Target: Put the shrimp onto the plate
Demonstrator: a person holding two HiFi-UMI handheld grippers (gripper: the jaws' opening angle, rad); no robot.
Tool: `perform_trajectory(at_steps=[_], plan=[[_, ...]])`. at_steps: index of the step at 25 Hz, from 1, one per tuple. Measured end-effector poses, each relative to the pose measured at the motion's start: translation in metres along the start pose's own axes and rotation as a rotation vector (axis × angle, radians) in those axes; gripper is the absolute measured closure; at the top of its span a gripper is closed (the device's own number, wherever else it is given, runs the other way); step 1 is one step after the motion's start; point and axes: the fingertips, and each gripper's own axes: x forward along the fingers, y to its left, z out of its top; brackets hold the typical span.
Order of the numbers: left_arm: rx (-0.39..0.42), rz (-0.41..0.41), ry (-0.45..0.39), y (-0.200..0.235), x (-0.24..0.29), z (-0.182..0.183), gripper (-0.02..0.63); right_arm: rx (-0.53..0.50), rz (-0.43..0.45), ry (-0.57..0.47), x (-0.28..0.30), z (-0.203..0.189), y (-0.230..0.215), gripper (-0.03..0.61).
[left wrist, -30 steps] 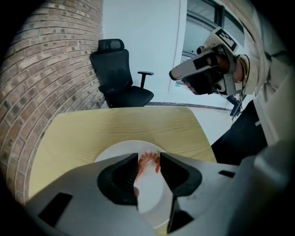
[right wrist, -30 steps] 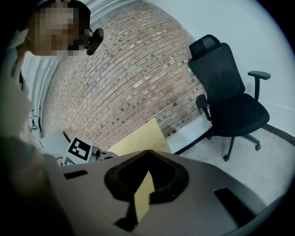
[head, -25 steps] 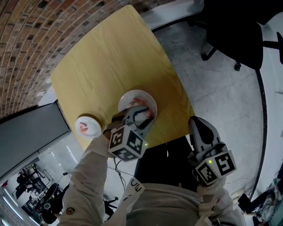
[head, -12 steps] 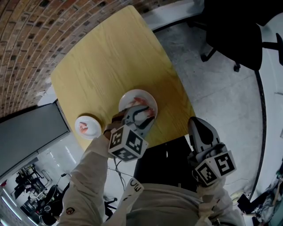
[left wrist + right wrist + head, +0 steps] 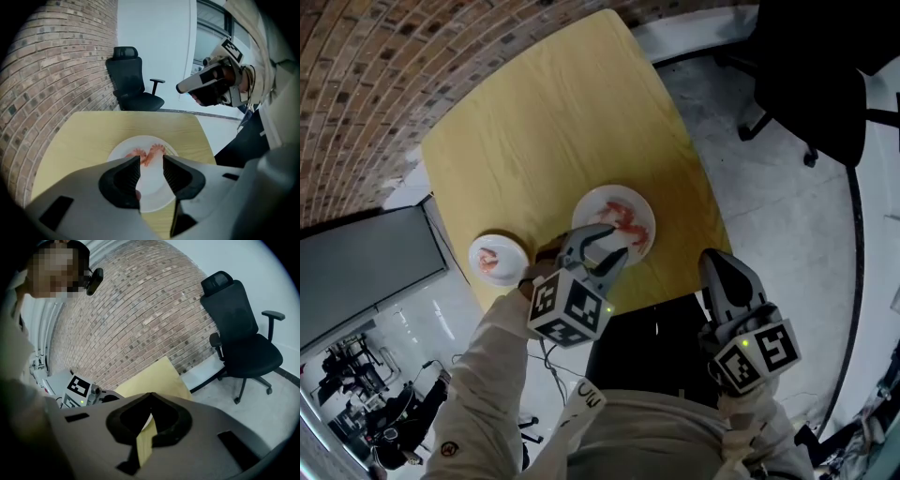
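- My left hand-held gripper (image 5: 151, 159) hangs just over the near edge of the large round white plate (image 5: 642, 202). Its jaws stand a moderate way apart, and nothing is between them.
- Through that gap I see two curled pink-orange shrimp (image 5: 149, 152) lying on the plate, towards its far side. They do not touch the ribbed black pads (image 5: 129, 176).
- The plate sits on the yellow wooden surface (image 5: 553, 112), close to the edge nearest me.
- To the left of the plate, well apart from it and at the same near edge, stands a small round white dish (image 5: 514, 249). A pink shrimp piece (image 5: 490, 259) lies in it.
- My right hand-held gripper (image 5: 149, 395) is off to the right of the plate, held out over the grey floor (image 5: 769, 206) beyond the corner of the surface. Its jaw tips are together and it grips nothing; through the oval opening below the tips only a strip of the yellow surface shows.
- Beyond the plate, past the far right corner of the surface, stands a black office chair (image 5: 811, 84).
- A red-brown brick wall (image 5: 356, 75) runs along the far left side.
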Motion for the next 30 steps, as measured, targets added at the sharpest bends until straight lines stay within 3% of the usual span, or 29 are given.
perform_trajectory(at_steps=[6,23,30], plan=[[-0.055,0.065,0.017,0.014,-0.025,-0.032,0.462,-0.030,0.058,0.032,0.022,-0.006,0.029,0.554],[-0.278,0.250,0.081,0.039,-0.108,-0.168,0.462,-0.129,0.257,0.174,0.099,-0.046,0.142,0.555],[-0.315,0.291,0.083,0.048,-0.130,-0.209,0.462,-0.148,0.295,0.214,0.121,-0.066,0.181,0.554]])
